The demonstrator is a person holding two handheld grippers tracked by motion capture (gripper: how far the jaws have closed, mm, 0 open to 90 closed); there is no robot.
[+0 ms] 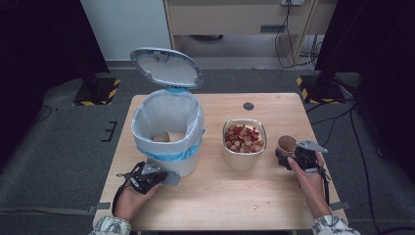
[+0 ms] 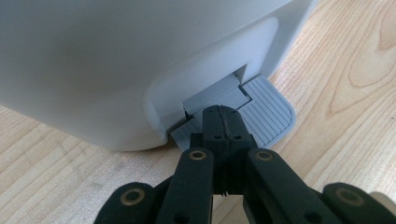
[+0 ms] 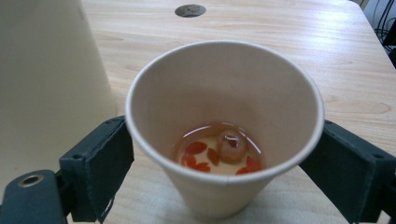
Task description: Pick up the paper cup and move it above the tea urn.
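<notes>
Two hand-held grippers share this job. Nearest me, my left hand-held gripper (image 2: 223, 122), jaws closed and empty, presses the bin's pedal (image 2: 261, 112), which I judge props the lid (image 1: 166, 67) open. My right hand-held gripper (image 3: 224, 163) brackets the paper cup (image 3: 224, 126) of leftover broth; whether it clamps, I cannot tell. Beyond lies the desk (image 3: 289, 28).

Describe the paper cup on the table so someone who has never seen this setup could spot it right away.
Start at the white pedal bin with its lid up on the left of the wooden table, then move right past the metal container of red and tan dried fruit. The paper cup stands just right of it, between the right gripper jaws. It alone holds liquid with a few red berries.
</notes>
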